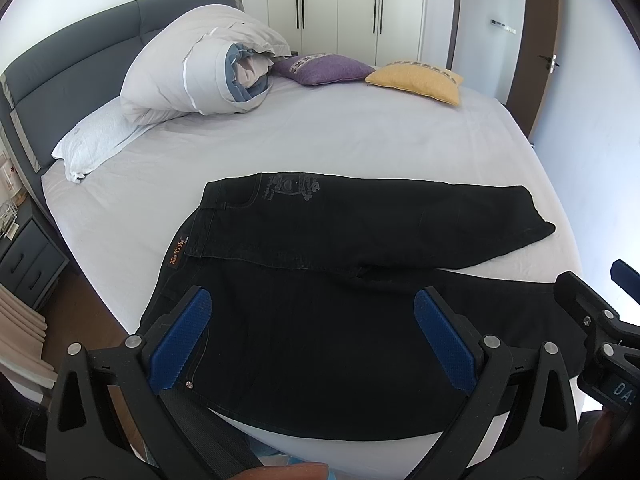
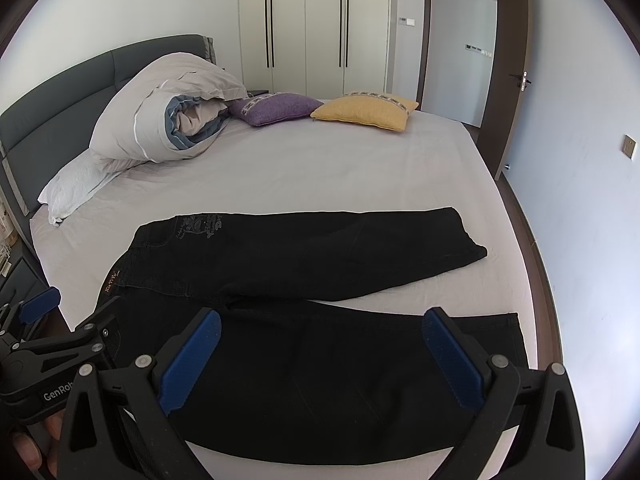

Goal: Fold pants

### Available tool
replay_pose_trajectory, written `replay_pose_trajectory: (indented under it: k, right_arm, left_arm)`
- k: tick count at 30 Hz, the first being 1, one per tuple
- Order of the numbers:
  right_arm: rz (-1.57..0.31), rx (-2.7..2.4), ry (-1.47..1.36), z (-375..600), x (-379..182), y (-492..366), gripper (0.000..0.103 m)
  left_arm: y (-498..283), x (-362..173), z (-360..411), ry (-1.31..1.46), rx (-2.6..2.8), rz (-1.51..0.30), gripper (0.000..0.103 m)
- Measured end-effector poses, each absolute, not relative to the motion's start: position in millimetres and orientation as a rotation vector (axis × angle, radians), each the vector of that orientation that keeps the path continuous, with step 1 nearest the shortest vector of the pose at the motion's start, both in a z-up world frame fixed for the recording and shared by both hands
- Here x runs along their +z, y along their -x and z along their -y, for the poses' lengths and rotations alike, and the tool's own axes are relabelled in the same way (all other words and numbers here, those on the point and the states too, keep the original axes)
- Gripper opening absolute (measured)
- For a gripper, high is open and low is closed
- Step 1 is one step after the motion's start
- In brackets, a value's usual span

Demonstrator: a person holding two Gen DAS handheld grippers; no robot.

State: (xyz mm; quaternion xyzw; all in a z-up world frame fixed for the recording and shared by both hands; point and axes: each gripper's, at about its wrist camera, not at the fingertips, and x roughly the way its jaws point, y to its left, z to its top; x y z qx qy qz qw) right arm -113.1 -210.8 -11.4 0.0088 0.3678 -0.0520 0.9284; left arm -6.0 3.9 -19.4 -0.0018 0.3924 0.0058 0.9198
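Two handheld grippers hover side by side over the near edge of a bed. The left gripper [image 1: 312,332] has its blue-padded fingers spread wide apart, holding nothing; the right gripper [image 2: 320,354] is likewise spread wide and holds nothing. Beneath both lie black pants [image 1: 320,240], spread flat on the white sheet [image 1: 320,140], waistband to the left, legs splayed to the right. Farther back sit a rolled duvet [image 1: 192,68], a purple cushion [image 1: 324,68] and a yellow cushion [image 1: 420,80].
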Motion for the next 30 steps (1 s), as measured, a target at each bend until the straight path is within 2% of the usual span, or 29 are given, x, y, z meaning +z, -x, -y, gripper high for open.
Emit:
replay_pose_trajectory:
  k: [8, 15, 21, 23, 27, 30]
  right_arm:
    - [-0.768, -0.106, -0.010, 211.2, -20.6, 108.0, 0.103]
    - [-0.804, 0.009, -0.001, 226.1, -31.5, 78.1, 0.103]
    - [-0.794, 0.159, 0.016, 249.2, -35.0, 16.5, 0.103]
    - [-0.795, 0.223, 0.018, 256.7, -37.9, -7.6, 0.103]
    - [-0.810, 0.345, 0.058, 264.8, -47.9, -59.0, 0.103]
    - [-0.833, 0.422, 0.101, 267.6, -58.2, -90.4, 0.100]
  left_arm:
    - [3.3, -29.3, -9.2, -0.023, 0.007, -0.791, 0.103]
    - [-38.2, -42.4, -38.2, -0.092, -0.013, -0.761, 0.103]
    - [-132.2, -72.9, -84.4, -0.129, -0.163, -0.845, 0.103]
    - [-171.3, -85.1, -90.3, -0.209, -0.190, -0.921, 0.103]
    - [-241.3, -107.5, -95.5, -0.375, -0.219, -0.958, 0.103]
    - [-304.3, -126.3, -115.5, -0.285, -0.296, -1.081, 0.103]
